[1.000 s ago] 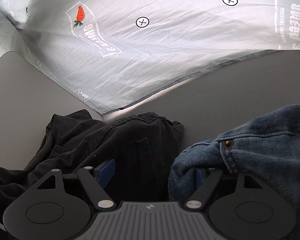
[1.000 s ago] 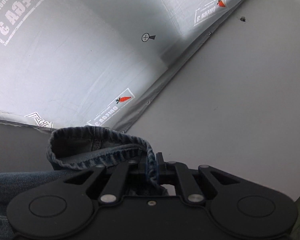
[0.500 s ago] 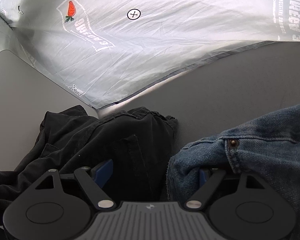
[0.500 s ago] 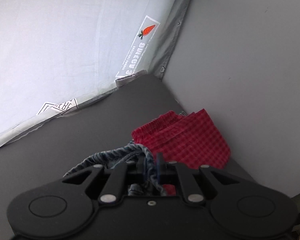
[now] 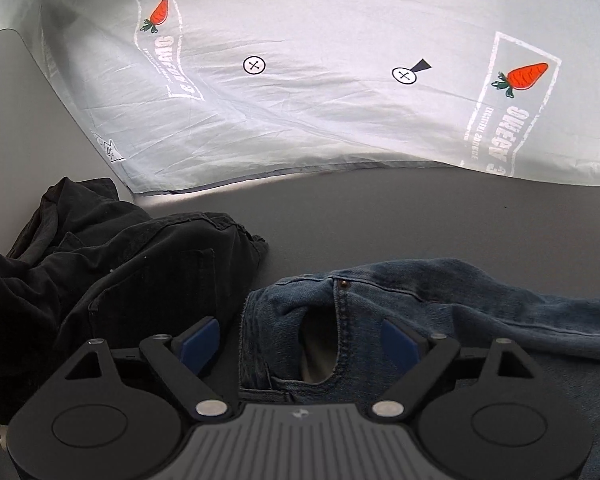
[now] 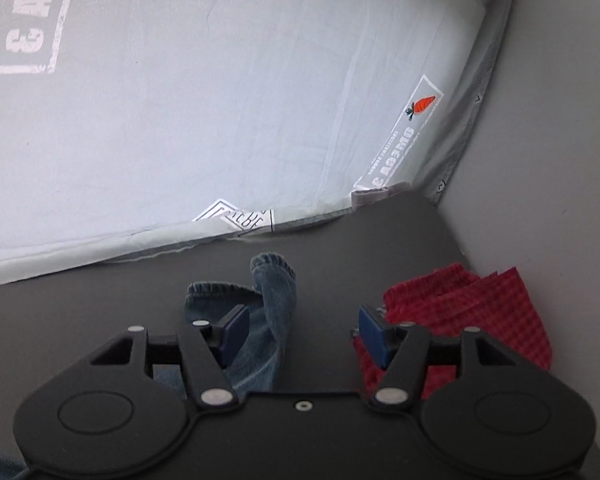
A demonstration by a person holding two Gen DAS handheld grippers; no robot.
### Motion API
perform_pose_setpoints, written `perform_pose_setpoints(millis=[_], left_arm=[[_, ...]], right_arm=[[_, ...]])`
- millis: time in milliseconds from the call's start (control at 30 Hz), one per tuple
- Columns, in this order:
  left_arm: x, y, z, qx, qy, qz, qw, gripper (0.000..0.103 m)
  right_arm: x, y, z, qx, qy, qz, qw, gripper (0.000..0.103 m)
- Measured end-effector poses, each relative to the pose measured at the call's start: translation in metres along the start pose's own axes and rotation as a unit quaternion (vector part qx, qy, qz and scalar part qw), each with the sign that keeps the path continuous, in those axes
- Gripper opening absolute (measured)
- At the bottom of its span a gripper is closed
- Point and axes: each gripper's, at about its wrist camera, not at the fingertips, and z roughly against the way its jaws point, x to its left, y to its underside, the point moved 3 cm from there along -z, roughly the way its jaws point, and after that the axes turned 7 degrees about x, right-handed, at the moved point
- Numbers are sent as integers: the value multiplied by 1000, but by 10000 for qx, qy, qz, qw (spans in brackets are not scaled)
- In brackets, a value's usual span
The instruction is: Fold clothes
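Note:
Blue jeans (image 5: 440, 312) lie on the dark grey table, waistband and pocket towards my left gripper (image 5: 300, 340). That gripper is open, its blue pads either side of the waistband corner. In the right wrist view the jeans' leg hems (image 6: 268, 292) lie loose on the table between the fingers of my right gripper (image 6: 300, 334), which is open and holds nothing.
A crumpled black garment (image 5: 112, 280) lies left of the jeans. A folded red checked cloth (image 6: 480, 312) sits at the table's right edge, by the right finger. A pale printed sheet (image 5: 320, 100) hangs behind the table (image 5: 420, 216).
My right gripper swung right and down with the jeans' hem, then opened and let it drop on the table. My left gripper stayed open and the jeans now lie flatter.

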Motion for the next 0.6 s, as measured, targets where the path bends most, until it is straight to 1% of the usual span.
perform_pose_setpoints(millis=[33, 100, 200, 300, 367, 400, 467, 567, 600], left_arm=[[-10, 1, 5, -28, 119, -159, 9998, 89], [-29, 3, 13, -96, 325, -449, 9984, 89], [-56, 2, 23, -204, 571, -802, 9949, 89], [-77, -1, 28, -292, 772, -911, 9924, 89], [-90, -5, 29, -290, 895, -880, 9917, 89], [-95, -6, 30, -309, 942, -883, 9912, 89], [-105, -10, 32, -375, 1112, -868, 9893, 89], [-119, -11, 33, -390, 1321, -962, 9858, 89], [-125, -10, 31, -411, 1304, -1055, 9850, 89]], right_arm=[[-1, 17, -6, 226, -293, -138, 9992, 59], [2, 47, -18, 567, -886, -368, 9938, 59], [13, 62, -32, 669, -1157, -565, 9894, 60], [23, 54, -44, 619, -1322, -756, 9864, 59], [33, 42, -50, 514, -1354, -617, 9875, 14], [40, 33, -51, 498, -1340, -492, 9885, 4], [51, 9, -48, 321, -1578, -437, 9860, 3], [72, -33, -39, -60, -1686, -258, 9853, 3], [81, -48, -36, -234, -1692, -192, 9851, 3]])
